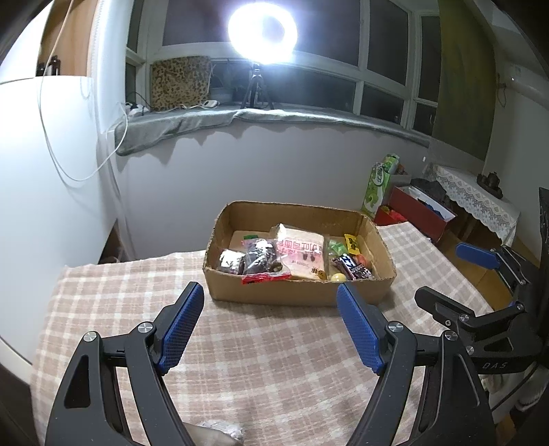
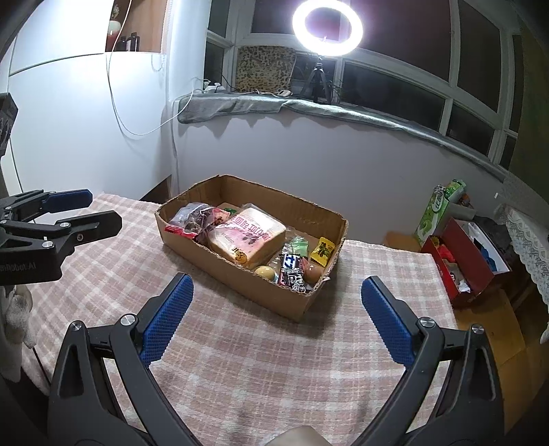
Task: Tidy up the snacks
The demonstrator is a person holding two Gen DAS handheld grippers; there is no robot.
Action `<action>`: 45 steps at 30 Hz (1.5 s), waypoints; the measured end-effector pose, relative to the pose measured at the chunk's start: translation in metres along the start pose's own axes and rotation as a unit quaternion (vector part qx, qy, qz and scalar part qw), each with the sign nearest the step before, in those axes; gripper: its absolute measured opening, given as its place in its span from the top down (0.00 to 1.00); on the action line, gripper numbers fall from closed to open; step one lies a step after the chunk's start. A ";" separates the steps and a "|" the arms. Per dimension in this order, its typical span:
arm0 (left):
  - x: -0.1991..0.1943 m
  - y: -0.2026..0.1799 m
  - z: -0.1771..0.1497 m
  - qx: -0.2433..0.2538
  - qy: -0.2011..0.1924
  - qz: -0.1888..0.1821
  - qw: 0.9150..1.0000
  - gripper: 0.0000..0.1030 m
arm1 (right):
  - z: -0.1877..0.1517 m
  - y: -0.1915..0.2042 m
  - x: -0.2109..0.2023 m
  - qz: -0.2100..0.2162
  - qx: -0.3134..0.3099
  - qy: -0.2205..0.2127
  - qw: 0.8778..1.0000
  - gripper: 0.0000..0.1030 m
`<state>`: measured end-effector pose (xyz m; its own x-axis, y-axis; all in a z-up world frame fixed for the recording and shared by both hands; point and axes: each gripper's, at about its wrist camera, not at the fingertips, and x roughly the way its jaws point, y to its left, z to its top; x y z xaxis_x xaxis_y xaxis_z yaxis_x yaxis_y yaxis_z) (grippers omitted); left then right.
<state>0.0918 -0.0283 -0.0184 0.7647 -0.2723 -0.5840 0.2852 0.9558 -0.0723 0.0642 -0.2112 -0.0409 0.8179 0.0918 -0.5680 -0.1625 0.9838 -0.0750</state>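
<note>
A cardboard box sits on a table covered with a pink and cream checked cloth. Its flaps are cut away, so its contents show from above. Inside lie the snacks: a large pale packet with pink lettering in the middle, a dark see-through bag with a red strip to its left, and a shiny foil-wrapped piece at the far left end. At the right end are a black and white candy bar, a small yellow wrapped sweet, a green packet and a round yellowish ball.

The left gripper hovers above the cloth, just in front of the box. Its two blue-padded fingers are spread wide apart and hold nothing. The right gripper hovers likewise near the box's right corner, fingers also spread wide and empty. Each gripper appears at the edge of the other's view, well apart.

Behind the table a bright ring light on a small tripod stands on a windowsill draped with grey fabric. On the floor to the right are a red box and a green carton.
</note>
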 end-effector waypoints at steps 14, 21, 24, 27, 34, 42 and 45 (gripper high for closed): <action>-0.001 -0.004 -0.002 0.001 0.003 -0.007 1.000 0.22 | -0.003 -0.002 0.001 -0.003 0.003 0.005 1.000 0.03; -0.002 -0.006 -0.001 0.002 0.004 -0.006 1.000 0.22 | -0.008 -0.006 0.003 -0.001 0.008 0.010 1.000 0.03; -0.002 -0.007 -0.001 0.004 0.004 -0.007 1.000 0.22 | -0.008 -0.005 0.004 -0.001 0.007 0.011 1.000 0.03; -0.002 -0.008 -0.001 0.004 0.004 -0.006 1.000 0.22 | -0.009 -0.005 0.003 0.000 0.006 0.012 1.000 0.03; -0.003 -0.008 -0.001 0.003 0.004 -0.008 1.000 0.22 | -0.009 -0.006 0.004 0.001 0.006 0.013 1.000 0.03; 0.004 -0.007 -0.005 0.002 0.011 -0.008 1.000 0.22 | -0.011 -0.004 0.004 0.000 0.006 0.013 1.000 0.03; 0.003 -0.007 -0.005 0.004 0.006 -0.005 1.000 0.22 | -0.011 -0.005 0.004 0.000 0.006 0.014 1.000 0.03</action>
<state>0.0898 -0.0349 -0.0237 0.7546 -0.2796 -0.5937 0.2964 0.9524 -0.0717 0.0627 -0.2168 -0.0518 0.8017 0.0872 -0.5913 -0.1549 0.9858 -0.0647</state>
